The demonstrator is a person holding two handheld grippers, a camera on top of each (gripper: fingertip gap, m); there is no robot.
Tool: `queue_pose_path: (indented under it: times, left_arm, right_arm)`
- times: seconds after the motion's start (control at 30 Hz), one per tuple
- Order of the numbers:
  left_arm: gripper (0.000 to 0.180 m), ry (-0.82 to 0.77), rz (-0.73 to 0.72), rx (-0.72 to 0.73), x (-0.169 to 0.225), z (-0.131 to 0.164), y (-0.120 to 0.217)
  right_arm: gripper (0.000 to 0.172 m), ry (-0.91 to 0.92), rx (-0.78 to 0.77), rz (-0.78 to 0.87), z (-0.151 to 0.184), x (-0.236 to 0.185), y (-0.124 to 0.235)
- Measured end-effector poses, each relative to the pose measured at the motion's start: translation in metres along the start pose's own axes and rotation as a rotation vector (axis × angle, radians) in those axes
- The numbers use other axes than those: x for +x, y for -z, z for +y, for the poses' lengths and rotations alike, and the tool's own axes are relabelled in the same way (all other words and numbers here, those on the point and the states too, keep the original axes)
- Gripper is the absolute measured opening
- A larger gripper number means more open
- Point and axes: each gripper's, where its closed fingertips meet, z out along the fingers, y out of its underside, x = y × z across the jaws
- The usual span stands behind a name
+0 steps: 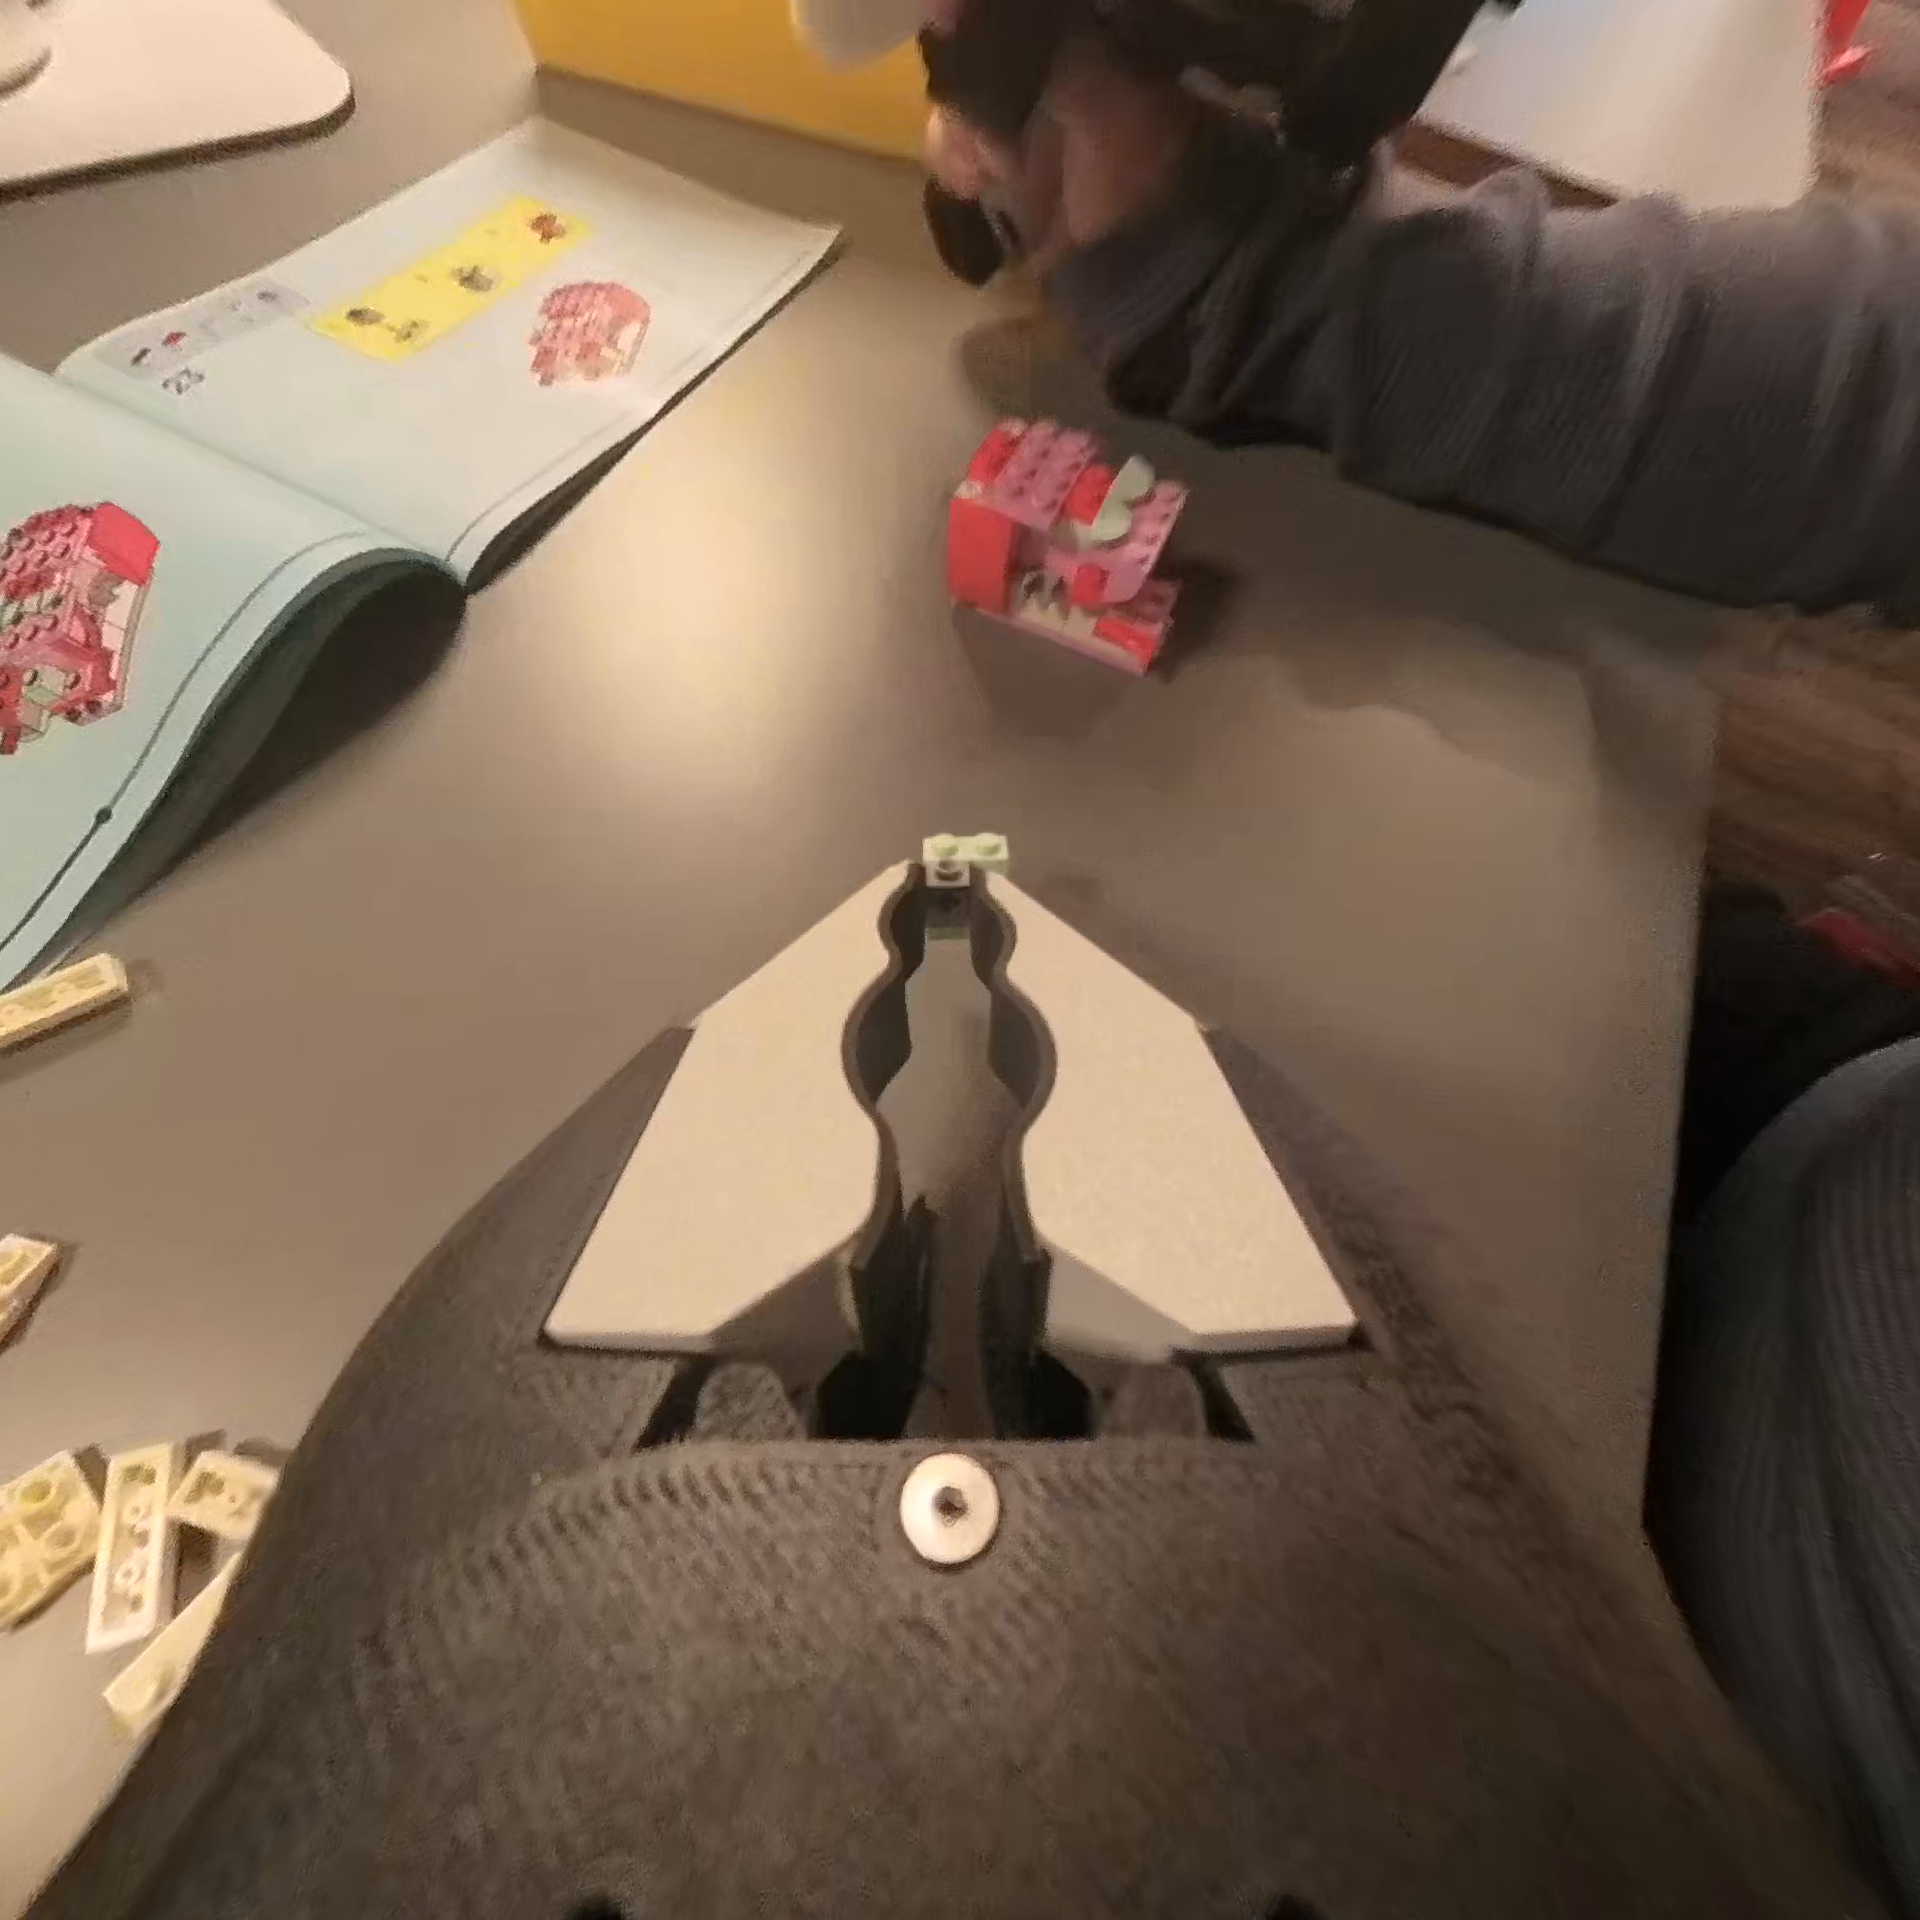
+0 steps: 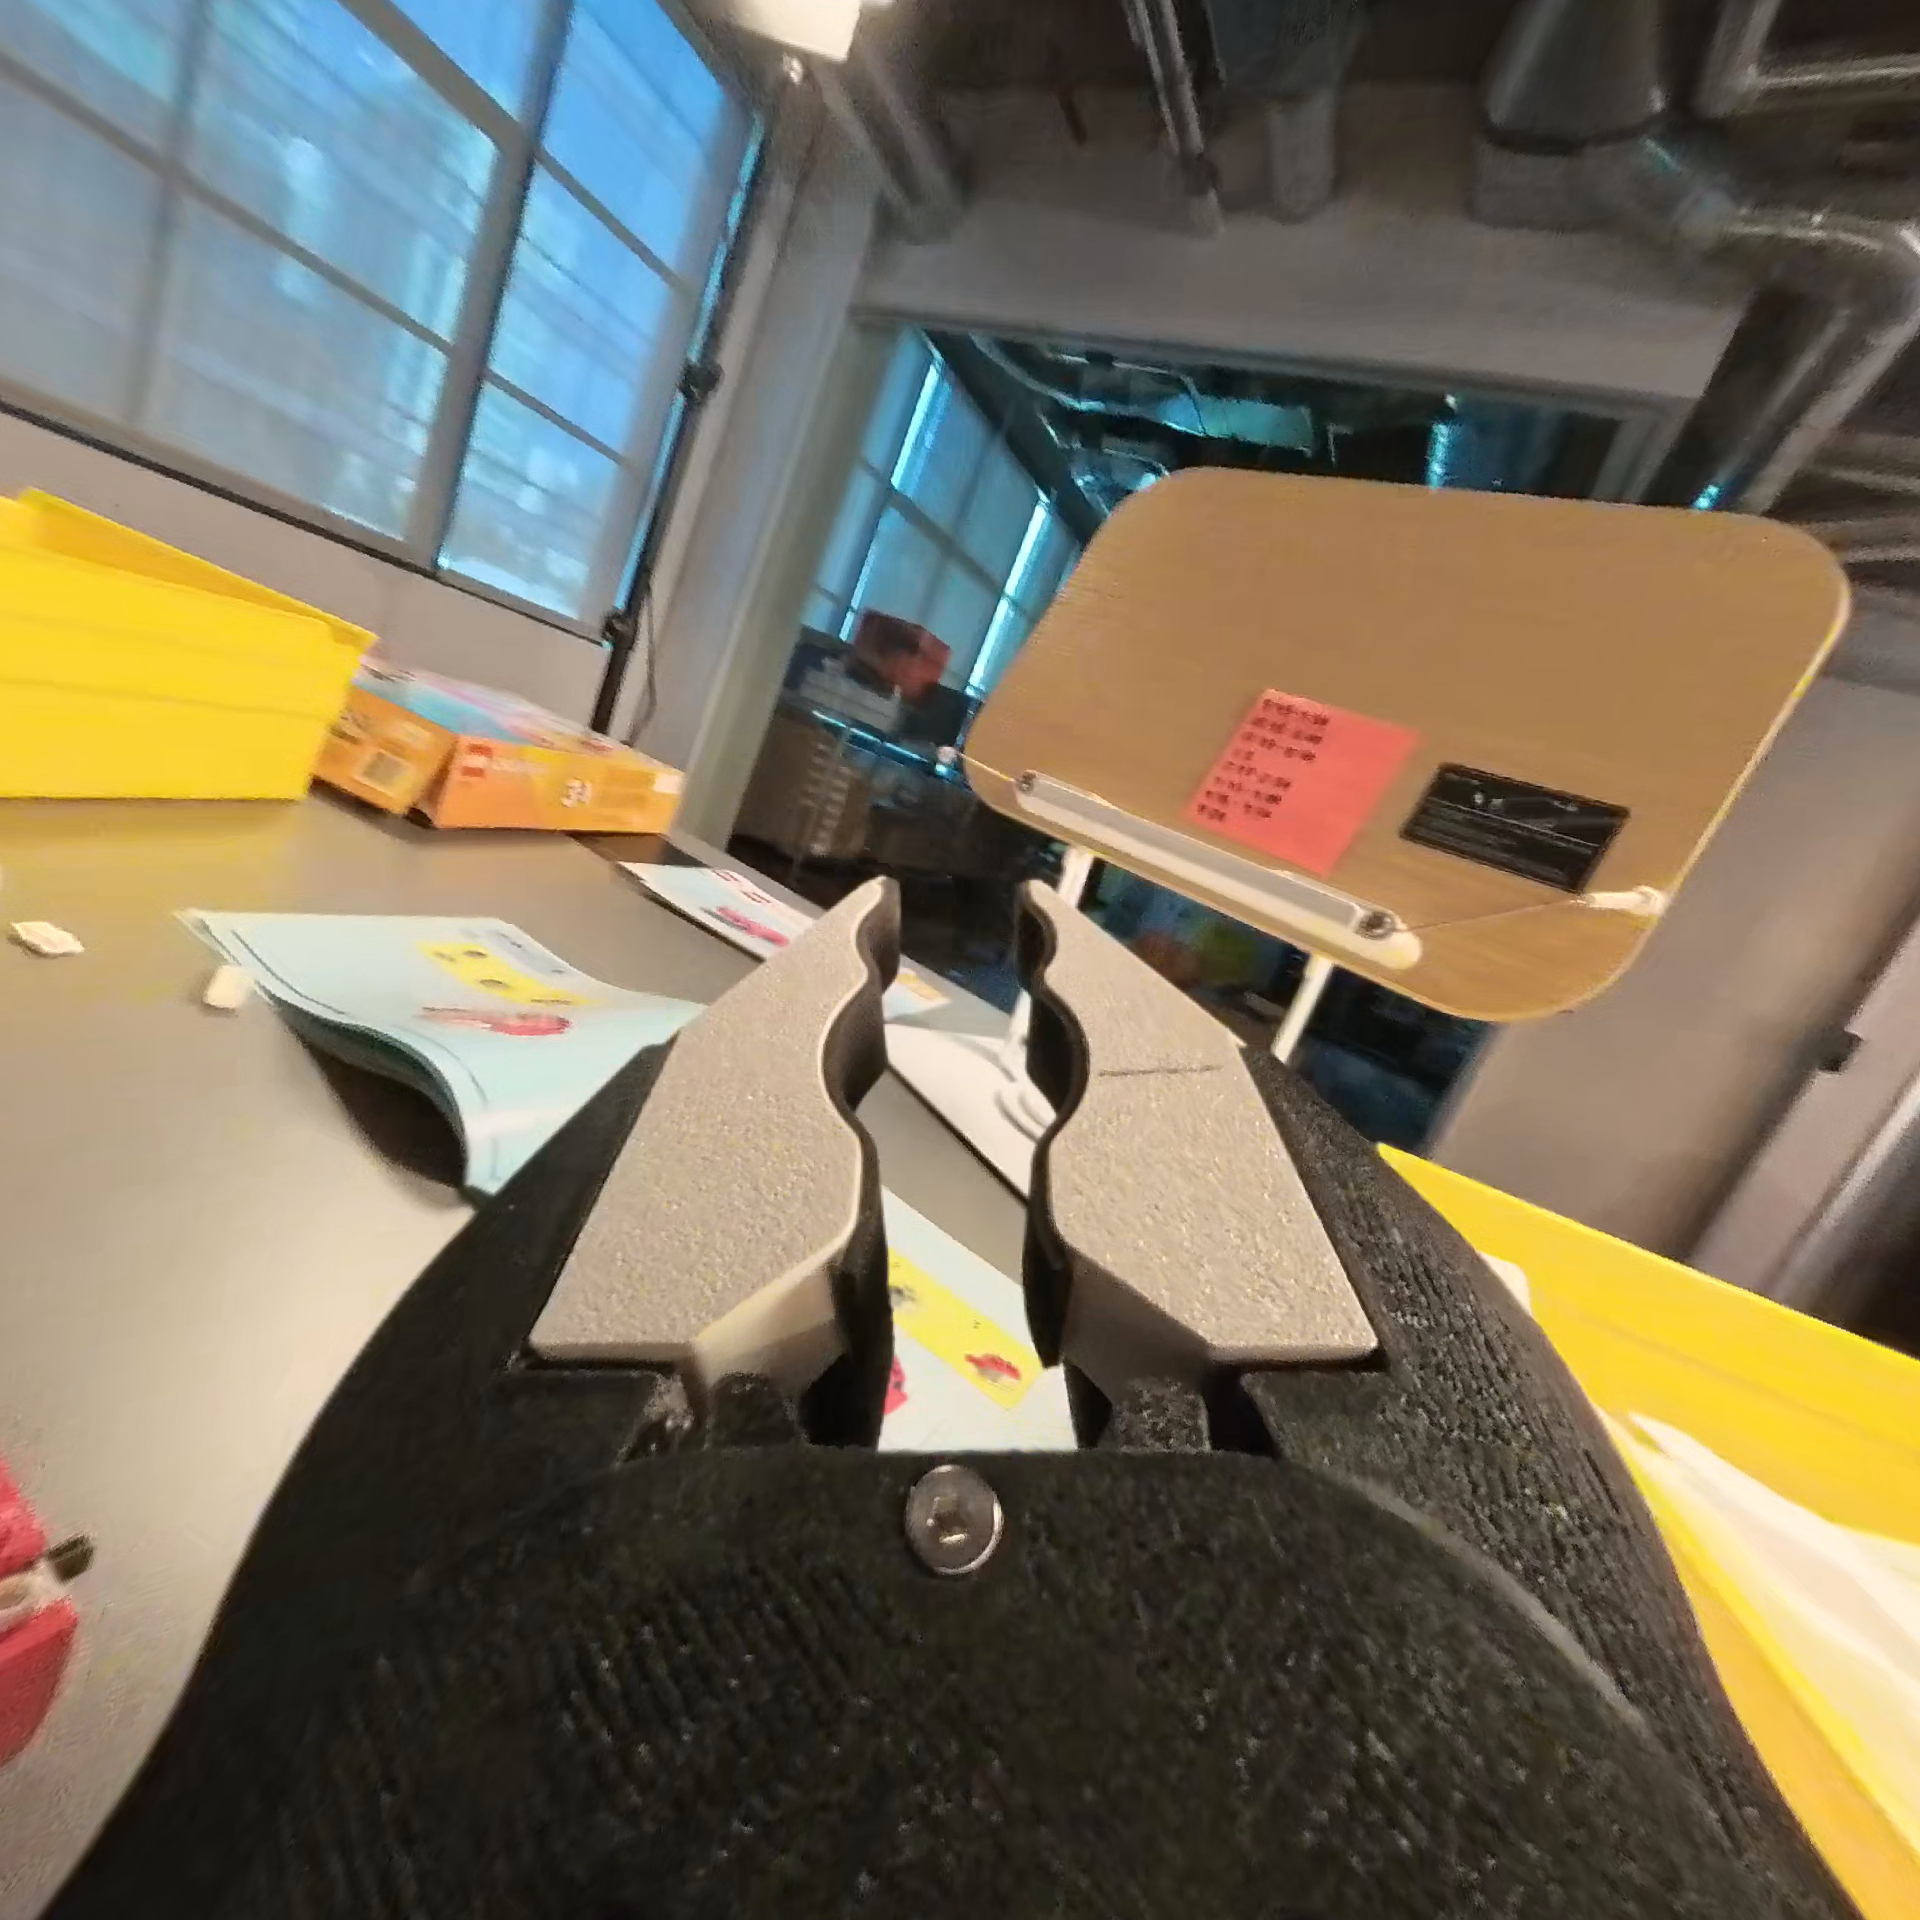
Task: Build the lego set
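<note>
My left gripper (image 1: 954, 885) is shut on a small pale green brick piece (image 1: 961, 858), held at the fingertips above the grey table (image 1: 727, 748). A pink and red brick model (image 1: 1065, 556) stands on the table ahead and a little to the right. My right gripper (image 2: 958, 914) is open with nothing between its fingers, raised above the table and pointing over an open instruction booklet (image 2: 436, 997). The right gripper also shows blurred at the top of the left wrist view (image 1: 1039, 156), held by a person's hand with a grey sleeve (image 1: 1558, 395).
An open instruction booklet (image 1: 343, 416) lies at left. Several cream flat pieces (image 1: 125, 1538) lie at the lower left. Yellow bins (image 2: 156, 686), orange boxes (image 2: 540, 779) and a wooden book stand (image 2: 1403, 727) stand around. The table's edge (image 1: 1694, 935) runs on the right. Some 25 cm of space lies between my two pairs of fingers.
</note>
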Motion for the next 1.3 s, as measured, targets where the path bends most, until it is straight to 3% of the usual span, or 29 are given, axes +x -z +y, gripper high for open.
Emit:
queue_pose_path:
  times: [0.47, 0.67, 0.7, 0.77, 0.87, 1.03, 1.17, 1.3]
  left_arm:
    - [0.008, -0.045, -0.053, -0.143, -0.012, 0.026, -0.006]
    - [0.008, -0.014, -0.041, -0.14, -0.011, 0.025, -0.006]
    - [0.011, 0.008, -0.031, -0.136, -0.01, 0.025, -0.006]
    - [0.039, 0.065, -0.05, -0.111, -0.014, 0.021, -0.005]
    - [0.057, 0.104, -0.06, -0.039, -0.015, 0.01, 0.002]
    - [0.065, 0.057, -0.15, 0.144, -0.013, -0.026, 0.04]
    - [0.062, 0.082, -0.228, 0.366, -0.018, -0.065, 0.097]
    - [0.059, 0.134, -0.401, 0.532, -0.04, -0.081, 0.158]
  right_arm:
    - [0.016, 0.029, -0.025, -0.023, 0.004, -0.01, -0.003]
    - [0.015, 0.025, -0.035, -0.036, 0.007, -0.012, -0.004]
    - [0.015, 0.026, -0.035, -0.035, 0.007, -0.012, -0.004]
    - [0.015, 0.025, -0.032, -0.031, 0.006, -0.011, -0.004]
    - [0.013, 0.021, -0.028, -0.023, 0.005, -0.009, -0.003]
    - [0.011, 0.005, -0.021, 0.006, 0.005, -0.003, -0.002]
    - [0.009, -0.016, -0.027, 0.034, 0.006, 0.004, -0.002]
    - [0.008, -0.021, -0.034, 0.044, 0.008, 0.006, -0.001]
